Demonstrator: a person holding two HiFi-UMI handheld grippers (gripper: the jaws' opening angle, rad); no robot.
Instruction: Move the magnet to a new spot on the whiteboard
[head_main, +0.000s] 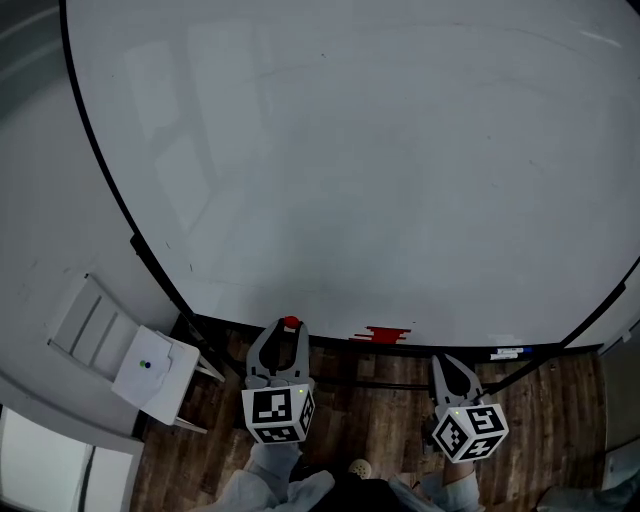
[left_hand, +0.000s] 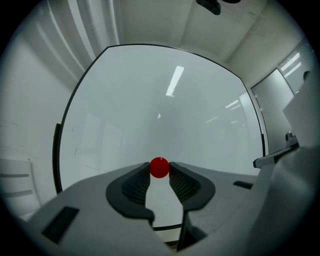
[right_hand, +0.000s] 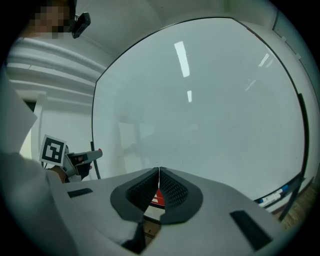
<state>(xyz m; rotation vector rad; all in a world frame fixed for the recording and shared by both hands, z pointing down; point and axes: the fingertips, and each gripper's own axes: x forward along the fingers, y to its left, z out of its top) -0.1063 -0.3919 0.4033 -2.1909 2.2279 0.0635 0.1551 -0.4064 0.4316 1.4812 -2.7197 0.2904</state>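
The whiteboard (head_main: 400, 150) is the biggest thing here, a wide blank panel in a dark frame, and everything else is placed against it. No mark or other magnet shows on its face, so almost any point on it would serve as a new spot.

The left hand-held gripper (head_main: 289, 333) sits below the whiteboard's lower edge in the head view and points toward the board. Its jaws stand partly open and are pinched on the magnet. The right hand-held gripper (head_main: 446, 360) is further along that same lower edge. Its jaws are pressed together with nothing between them, and it is well apart from the magnet.

The magnet (left_hand: 159, 167) is a small, round, red button held at the very tips of the left jaws, one ribbed pad on each side. In the left gripper view the whole frame of the whiteboard shows behind it, so the magnet appears to be off the board and held in the air in front of its lower part.

It is likely light and rigid, with a smooth, glossy shell. Held so near the tips, such a round body could twist or squirt out. A hold across its widest part, as it is now, looks like the right one. Near the whiteboard it will probably snap on by its own pull. Coming off, it would resist a straight pull more than a tilt.
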